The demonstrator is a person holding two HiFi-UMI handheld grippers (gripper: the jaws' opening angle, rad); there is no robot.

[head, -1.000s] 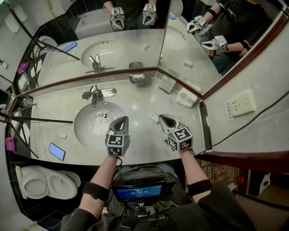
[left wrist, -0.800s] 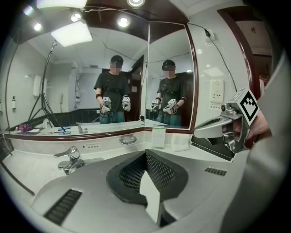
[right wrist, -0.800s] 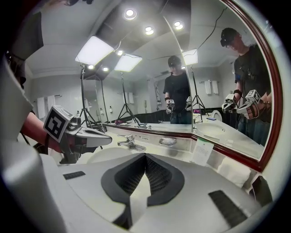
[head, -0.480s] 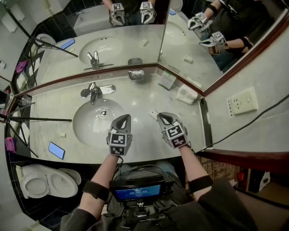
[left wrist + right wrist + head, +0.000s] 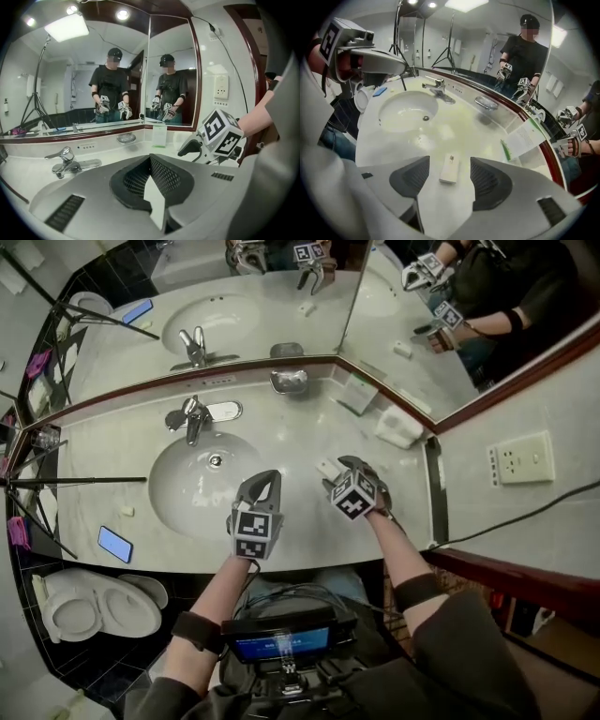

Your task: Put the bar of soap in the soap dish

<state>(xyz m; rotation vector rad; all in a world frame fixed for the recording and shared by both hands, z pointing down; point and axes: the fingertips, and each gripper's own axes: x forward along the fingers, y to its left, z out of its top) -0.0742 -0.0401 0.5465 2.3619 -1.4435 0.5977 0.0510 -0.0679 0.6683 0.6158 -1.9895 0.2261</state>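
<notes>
The bar of soap (image 5: 327,468) (image 5: 450,168) lies flat on the pale stone counter (image 5: 300,427), just right of the sink (image 5: 197,484) and near the front edge. It is small, white and rectangular. The right gripper (image 5: 339,474) (image 5: 450,160) points steeply down over it. Its 2 jaws have just been opening and now stand wide apart, 1 on each side of the soap. The soap is between them, but neither pad touches it, so it is not gripped.

The soap dish (image 5: 289,381) (image 5: 486,102) (image 5: 126,138) is a shallow shiny metal dish with nothing in it. It stands at the back of the counter, just beside the corner where the 2 mirrors (image 5: 262,315) meet, well apart from the soap. A white card with a green edge (image 5: 359,393) (image 5: 525,138) stands just right of the dish.

The left gripper (image 5: 260,486) (image 5: 151,161) hovers over the front right part of the sink, its jaws closed together with nothing between them.

A chrome tap (image 5: 192,416) stands behind the sink. A blue phone (image 5: 115,543) lies near the counter's front left edge. A toilet (image 5: 94,610) is below that corner.
</notes>
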